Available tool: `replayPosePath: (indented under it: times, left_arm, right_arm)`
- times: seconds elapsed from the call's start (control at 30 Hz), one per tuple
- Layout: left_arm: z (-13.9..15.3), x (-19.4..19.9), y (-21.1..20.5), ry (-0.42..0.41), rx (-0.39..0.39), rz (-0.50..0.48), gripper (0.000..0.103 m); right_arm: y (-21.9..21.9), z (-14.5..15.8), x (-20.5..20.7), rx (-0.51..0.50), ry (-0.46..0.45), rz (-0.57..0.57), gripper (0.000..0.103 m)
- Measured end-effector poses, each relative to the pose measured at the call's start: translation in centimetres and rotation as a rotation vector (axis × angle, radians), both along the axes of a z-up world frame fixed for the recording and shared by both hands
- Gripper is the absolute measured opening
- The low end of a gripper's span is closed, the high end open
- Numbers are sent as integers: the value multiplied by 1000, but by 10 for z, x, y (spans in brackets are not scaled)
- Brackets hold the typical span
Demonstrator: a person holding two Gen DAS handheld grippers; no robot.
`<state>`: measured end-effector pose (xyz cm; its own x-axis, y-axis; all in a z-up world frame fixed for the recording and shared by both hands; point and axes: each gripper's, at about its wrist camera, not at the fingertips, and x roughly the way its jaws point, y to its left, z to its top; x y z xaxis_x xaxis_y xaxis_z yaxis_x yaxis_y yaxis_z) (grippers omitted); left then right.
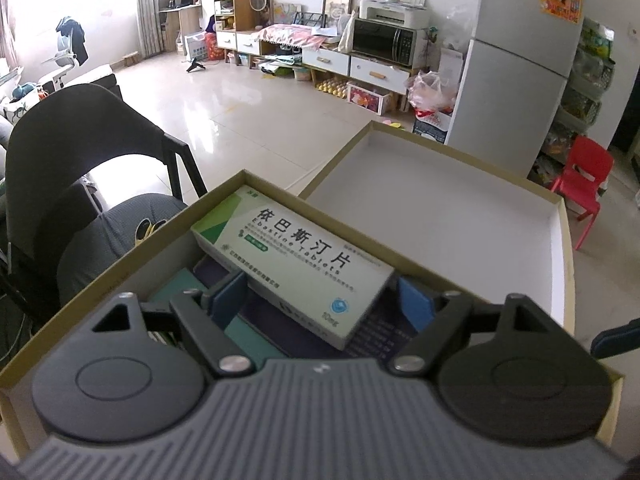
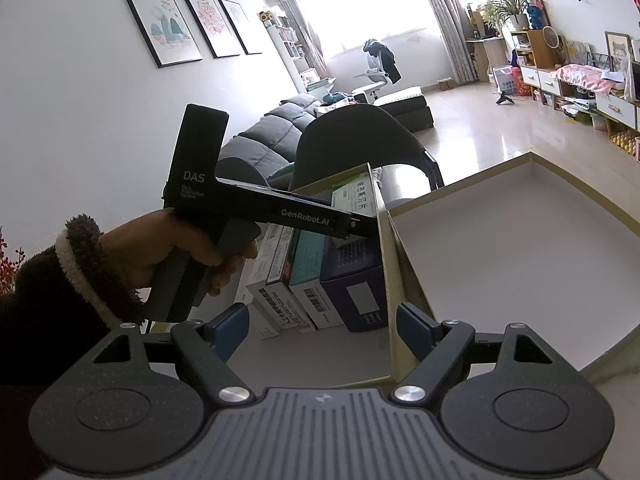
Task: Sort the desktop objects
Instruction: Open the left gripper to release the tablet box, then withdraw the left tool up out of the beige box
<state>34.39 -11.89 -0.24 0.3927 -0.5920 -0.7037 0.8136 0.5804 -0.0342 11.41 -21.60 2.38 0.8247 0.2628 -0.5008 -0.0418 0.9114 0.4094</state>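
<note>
The left gripper point(image 1: 320, 298) hangs spread over the left box point(image 1: 132, 264), its blue pads point(image 1: 230, 294) standing clear on either side of a white-and-green Ebastine tablet carton point(image 1: 296, 260); neither pad appears to press on it. The carton lies tilted on top of the packs already in that box, one end propped higher than the other, so it reads as released rather than held. Under it, seen from the right wrist, a white carton point(image 2: 274, 280), a teal carton point(image 2: 306, 272) and a dark blue carton point(image 2: 352, 276) stand side by side against the wall that the left box shares with its neighbour.

The right gripper point(image 2: 320, 326) is spread too and pinches nothing; it hovers over the near end of that shared wall, with the person's left hand point(image 2: 160, 252) and its tool off to the left.

To the right of the left box sits the larger white-lined tray point(image 1: 560, 248), and no object shows inside it. By my reading the medicine packs are gathered: four are in the left box. Whether anything is left to sort I cannot tell, since no loose items on the worktop fall within either view; the tablet carton may want settling flat.
</note>
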Motion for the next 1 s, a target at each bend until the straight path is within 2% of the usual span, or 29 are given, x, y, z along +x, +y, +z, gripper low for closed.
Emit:
replayPosePath:
  times: [0.47, 0.87, 1.0]
  left_arm:
    - [27, -26, 22, -15, -23, 66, 83]
    - [50, -75, 67, -59, -44, 164, 87]
    - [55, -94, 81, -86, -47, 208, 91]
  right_arm:
    - [9, 14, -12, -21, -29, 5, 83]
    - [29, 20, -30, -32, -28, 20, 83]
    - [39, 21, -37, -30, -26, 27, 83]
